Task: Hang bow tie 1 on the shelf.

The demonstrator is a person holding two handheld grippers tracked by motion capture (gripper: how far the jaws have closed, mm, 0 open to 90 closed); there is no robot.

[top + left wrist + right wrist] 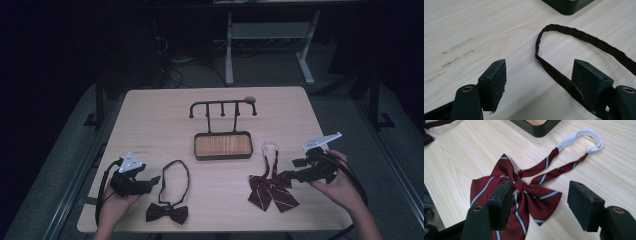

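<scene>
Left claw [154, 181]: spread, lower left, beside dark bow tie [167, 212] strap.
Right claw [294, 169]: spread, lower right, beside striped bow tie [271, 190].
Surface [150, 115]: bare toward upper left edge.

Pale wood-grain table top [150, 115] — smooth, matt, with a few scuffed marks near the left side. The dark maroon cloth bow tie [167, 212] has a stitched, slightly puckered fabric strap. The red striped cloth bow tie [516, 192] looks soft with a faint sheen — its white neck clasp [584, 138] is smooth plastic. The black metal hook stand [222, 106] sits on a dark-rimmed tray with a wooden inlay. Jaw pads look matt and rubbery, rough at the edges.
</scene>
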